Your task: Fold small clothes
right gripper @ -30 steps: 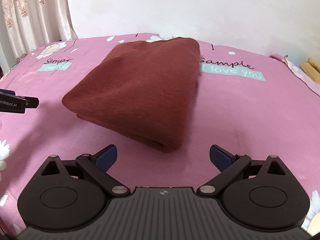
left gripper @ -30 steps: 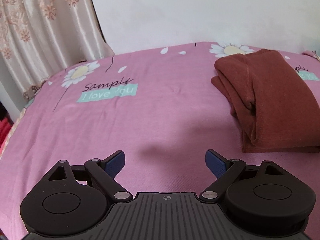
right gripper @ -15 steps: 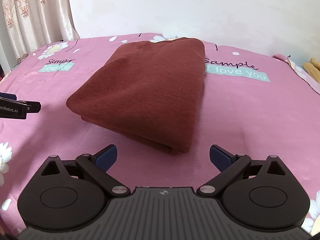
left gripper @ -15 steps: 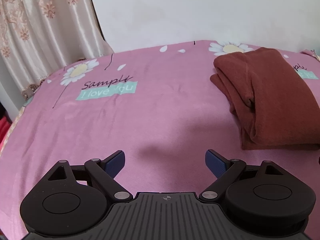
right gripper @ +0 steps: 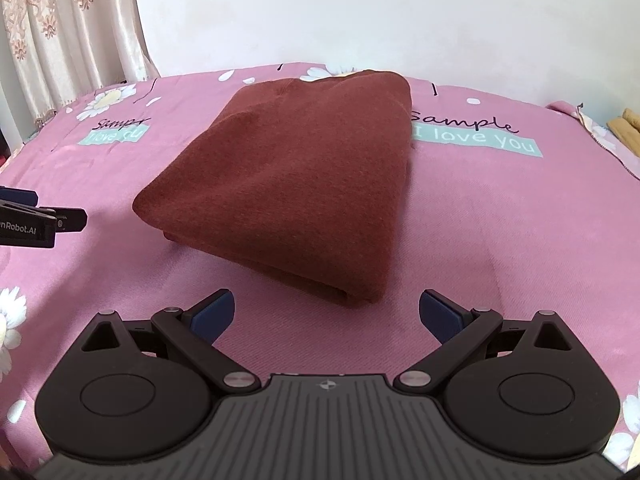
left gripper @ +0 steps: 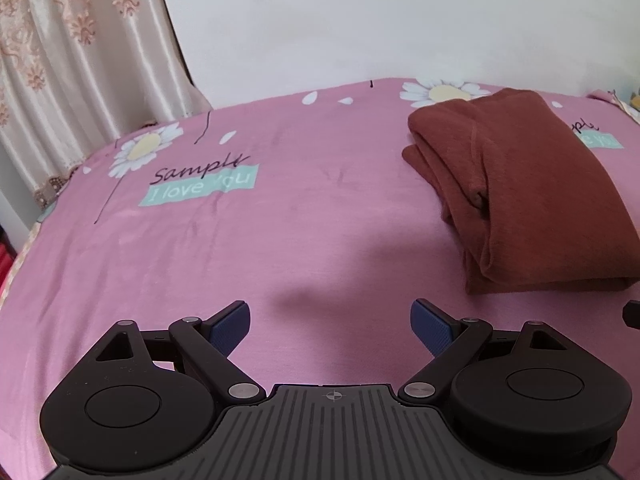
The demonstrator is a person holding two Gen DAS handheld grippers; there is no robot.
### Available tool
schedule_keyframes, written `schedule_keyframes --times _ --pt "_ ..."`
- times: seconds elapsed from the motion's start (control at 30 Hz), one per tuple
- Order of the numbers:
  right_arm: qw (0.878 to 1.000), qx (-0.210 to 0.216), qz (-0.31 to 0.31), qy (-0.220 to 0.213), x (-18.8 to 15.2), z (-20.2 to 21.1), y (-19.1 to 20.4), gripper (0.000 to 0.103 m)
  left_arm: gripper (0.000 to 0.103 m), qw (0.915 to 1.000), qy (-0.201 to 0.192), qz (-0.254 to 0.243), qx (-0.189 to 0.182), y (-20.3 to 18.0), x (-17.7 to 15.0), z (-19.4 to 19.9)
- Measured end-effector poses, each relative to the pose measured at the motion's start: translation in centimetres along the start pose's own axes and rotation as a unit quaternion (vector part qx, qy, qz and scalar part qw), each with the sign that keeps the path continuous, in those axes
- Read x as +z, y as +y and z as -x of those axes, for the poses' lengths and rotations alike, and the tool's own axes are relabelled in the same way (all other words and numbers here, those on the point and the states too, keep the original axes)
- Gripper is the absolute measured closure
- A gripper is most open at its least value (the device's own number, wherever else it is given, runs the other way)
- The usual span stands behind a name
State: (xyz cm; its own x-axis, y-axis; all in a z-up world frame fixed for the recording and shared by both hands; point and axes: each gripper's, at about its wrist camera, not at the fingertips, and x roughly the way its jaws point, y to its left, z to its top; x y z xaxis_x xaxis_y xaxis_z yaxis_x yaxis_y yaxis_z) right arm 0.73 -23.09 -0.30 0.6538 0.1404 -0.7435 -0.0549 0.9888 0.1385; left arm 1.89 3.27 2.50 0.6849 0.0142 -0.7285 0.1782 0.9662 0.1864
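Left hand-held gripper (left gripper: pixel 330 322): matte black plastic body, with a ribbed dark grey centre plate marked by a small crosshair symbol. Two round black housings flank the plate, each carrying a shallow circular recess and a triangular cut-out above. Angled black link arms pivot on silver screws. Fingertips (left gripper: pixel 230 326) are faced with dark blue textured pads.

Right hand-held gripper (right gripper: pixel 326 314): identical construction and colours. In its view, the side of the left unit bears white lettering, partly cut off, reading "nRobot.AI".

At my left view's right edge the brown garment (left gripper: pixel 532 200) is cut off; a yellowish thing (right gripper: pixel 628 130) at far right I can't identify.
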Motion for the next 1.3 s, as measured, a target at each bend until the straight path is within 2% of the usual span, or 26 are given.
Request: schedule_keyframes --times 1.3 --pt "1.0 0.007 -0.001 0.012 -0.68 -0.69 0.81 0.004 0.0 0.9994 0.01 -0.028 -0.015 -0.97 -0.72 -0.33"
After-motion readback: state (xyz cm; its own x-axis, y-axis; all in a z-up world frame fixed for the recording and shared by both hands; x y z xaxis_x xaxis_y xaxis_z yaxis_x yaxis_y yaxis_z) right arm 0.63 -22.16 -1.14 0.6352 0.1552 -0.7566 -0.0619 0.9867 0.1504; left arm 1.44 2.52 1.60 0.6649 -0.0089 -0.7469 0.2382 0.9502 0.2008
